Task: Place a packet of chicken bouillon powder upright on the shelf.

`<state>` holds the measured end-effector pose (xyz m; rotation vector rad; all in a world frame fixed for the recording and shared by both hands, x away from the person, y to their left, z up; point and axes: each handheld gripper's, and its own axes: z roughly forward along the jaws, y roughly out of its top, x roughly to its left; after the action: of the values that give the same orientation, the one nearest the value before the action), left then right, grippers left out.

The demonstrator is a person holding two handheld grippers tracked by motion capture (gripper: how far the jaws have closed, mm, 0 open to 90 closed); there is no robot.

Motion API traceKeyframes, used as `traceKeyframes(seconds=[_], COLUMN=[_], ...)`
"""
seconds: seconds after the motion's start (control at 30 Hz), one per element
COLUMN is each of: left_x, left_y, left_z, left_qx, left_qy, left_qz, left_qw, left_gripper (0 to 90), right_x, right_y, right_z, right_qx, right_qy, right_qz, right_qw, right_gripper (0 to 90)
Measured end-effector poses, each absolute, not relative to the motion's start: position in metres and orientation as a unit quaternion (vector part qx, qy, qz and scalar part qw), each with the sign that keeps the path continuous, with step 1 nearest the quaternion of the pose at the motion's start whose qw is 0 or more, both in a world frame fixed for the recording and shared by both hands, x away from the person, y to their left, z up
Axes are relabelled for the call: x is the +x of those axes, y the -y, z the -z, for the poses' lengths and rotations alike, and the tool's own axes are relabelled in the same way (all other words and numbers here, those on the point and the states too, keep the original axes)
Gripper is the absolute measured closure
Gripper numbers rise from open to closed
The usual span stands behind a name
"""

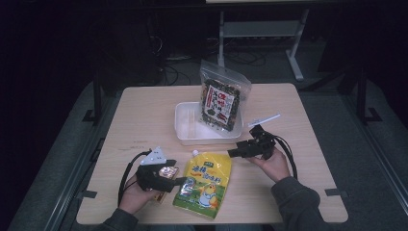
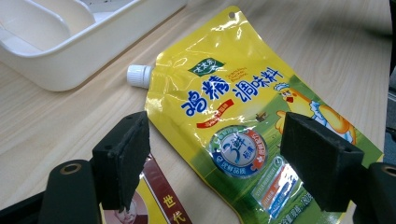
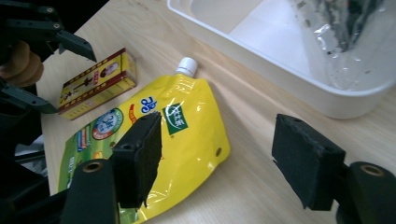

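Note:
A yellow spouted pouch [image 1: 204, 183] with a white cap lies flat near the table's front edge. My left gripper [image 1: 180, 182] hovers at its left side, open, the pouch [image 2: 243, 126] showing between the spread pads with nothing pinched. A small red and yellow box [image 2: 154, 200] lies under the left pad. My right gripper [image 1: 233, 153] is open just above the pouch's upper right corner, its jaws [image 3: 224, 158] apart over the pouch [image 3: 154, 135] and bare wood. The box [image 3: 98, 84] lies beside the pouch's far side.
A white tray [image 1: 185, 130] sits mid-table with a clear bag of dark dried food [image 1: 222, 98] leaning in it. A thin white strip [image 1: 264, 119] lies right of the tray. Bare wood spreads along the table's left and right sides.

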<state>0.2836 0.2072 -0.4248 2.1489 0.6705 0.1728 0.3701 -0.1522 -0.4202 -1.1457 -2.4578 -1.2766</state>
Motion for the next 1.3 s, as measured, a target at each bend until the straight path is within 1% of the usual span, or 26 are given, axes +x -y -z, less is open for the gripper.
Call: traceKeyframes(seconds=[0.1, 0.13, 0.2, 0.23, 0.3, 0.33, 0.4, 0.47, 0.5, 0.53, 0.67, 0.7, 0.73, 0.8, 0.83, 0.87, 0.97, 1.13, 1.3], left_x=[0.283, 0.283, 0.283, 0.283, 0.283, 0.283, 0.283, 0.282, 0.283, 0.283, 0.283, 0.283, 0.283, 0.283, 0.283, 0.283, 0.284, 0.284, 0.286], left_y=[-0.206, -0.206, -0.205, -0.205, -0.205, -0.205, -0.205, -0.205, -0.205, -0.205, -0.204, -0.205, -0.205, -0.205, -0.205, -0.205, -0.205, -0.205, -0.206], left_z=[0.425, 0.425, 0.426, 0.426, 0.426, 0.426, 0.426, 0.427, 0.426, 0.426, 0.426, 0.427, 0.427, 0.427, 0.427, 0.427, 0.427, 0.43, 0.431], left_qx=[0.861, 0.862, 0.862, 0.862, 0.861, 0.862, 0.862, 0.863, 0.863, 0.863, 0.863, 0.864, 0.864, 0.863, 0.863, 0.863, 0.863, 0.864, 0.863], left_qy=[-0.267, -0.265, -0.266, -0.267, -0.268, -0.268, -0.268, -0.267, -0.266, -0.266, -0.266, -0.266, -0.267, -0.268, -0.268, -0.268, -0.268, -0.271, -0.273], left_qz=[-0.069, -0.069, -0.067, -0.067, -0.066, -0.066, -0.068, -0.068, -0.069, -0.069, -0.068, -0.067, -0.067, -0.067, -0.067, -0.067, -0.066, -0.061, -0.053], left_qw=[0.427, 0.426, 0.426, 0.426, 0.427, 0.426, 0.425, 0.423, 0.423, 0.424, 0.423, 0.423, 0.422, 0.424, 0.424, 0.424, 0.423, 0.421, 0.421], left_gripper=[23.5, 23.5, 23.5, 23.5, 23.5, 23.4, 23.4, 23.2, 23.3, 23.3, 23.1, 23.1, 23.0, 22.9, 22.9, 22.9, 22.9, 22.6, 22.3], right_x=[0.371, 0.371, 0.37, 0.37, 0.371, 0.372, 0.373, 0.374, 0.375, 0.375, 0.379, 0.379, 0.38, 0.381, 0.382, 0.382, 0.383, 0.38, 0.375], right_y=[0.147, 0.144, 0.143, 0.142, 0.14, 0.137, 0.137, 0.134, 0.131, 0.131, 0.13, 0.13, 0.131, 0.131, 0.131, 0.131, 0.133, 0.132, 0.135], right_z=[0.425, 0.429, 0.431, 0.434, 0.441, 0.447, 0.449, 0.454, 0.456, 0.456, 0.462, 0.462, 0.464, 0.464, 0.466, 0.466, 0.468, 0.465, 0.452], right_qx=[-0.383, -0.379, -0.379, -0.38, -0.381, -0.39, -0.392, -0.392, -0.388, -0.388, -0.396, -0.396, -0.395, -0.394, -0.396, -0.396, -0.394, -0.385, -0.371], right_qy=[0.822, 0.829, 0.829, 0.827, 0.829, 0.828, 0.828, 0.827, 0.827, 0.827, 0.817, 0.817, 0.814, 0.812, 0.808, 0.808, 0.806, 0.806, 0.797], right_qz=[0.412, 0.401, 0.4, 0.401, 0.394, 0.382, 0.378, 0.377, 0.377, 0.377, 0.381, 0.381, 0.383, 0.385, 0.386, 0.386, 0.386, 0.393, 0.421], right_qw=[0.088, 0.093, 0.096, 0.102, 0.112, 0.124, 0.129, 0.141, 0.151, 0.151, 0.176, 0.176, 0.187, 0.192, 0.203, 0.203, 0.215, 0.22, 0.222], right_gripper=[36.5, 39.5, 40.6, 42.7, 43.9, 46.4, 47.6, 52.9, 58.8, 58.8, 66.8, 66.8, 72.1, 73.3, 78.4, 78.4, 87.6, 88.9, 89.2])
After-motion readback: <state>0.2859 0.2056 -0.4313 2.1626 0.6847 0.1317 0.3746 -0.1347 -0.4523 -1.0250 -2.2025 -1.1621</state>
